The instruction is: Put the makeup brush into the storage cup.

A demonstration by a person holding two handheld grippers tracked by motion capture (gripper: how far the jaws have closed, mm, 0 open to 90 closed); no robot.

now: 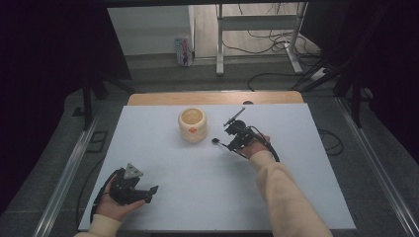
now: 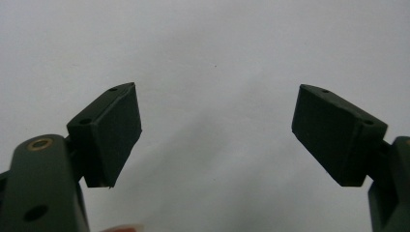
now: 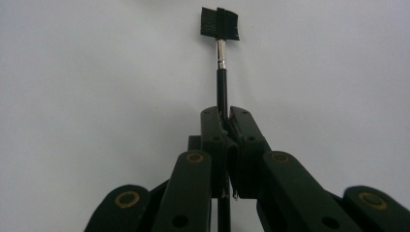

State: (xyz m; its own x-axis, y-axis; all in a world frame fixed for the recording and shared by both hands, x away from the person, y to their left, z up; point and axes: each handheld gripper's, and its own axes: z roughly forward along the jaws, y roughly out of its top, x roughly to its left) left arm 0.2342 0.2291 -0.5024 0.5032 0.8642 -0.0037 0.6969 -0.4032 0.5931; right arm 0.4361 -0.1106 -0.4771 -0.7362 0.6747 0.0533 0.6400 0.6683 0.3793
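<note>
Your left hand-held gripper sits nearest the camera in the high view, low at the counter's front-left corner w/ nothing near it; looks parked so it stays out of the working side. Further up, right of centre, your right hand-held gripper carries a thin black brush, bristle end pointing left toward the cream pot, which stands upright w/ its mouth open, near the brush tip but apart from it. Prob the pot is where the brush goes, hence the tip aimed that way

Left gripper view: pads stand wide apart over bare white counter, nothing between them, so that hand is free if the pot needs steadying

Right gripper view: jaws pressed together on the brush handle, clamped low on the stem so the metal ferrule and the flat black bristle head stick out well ahead of the tips. Long reach like that lets the head get into the pot w/o the jaws hitting the rim
</note>
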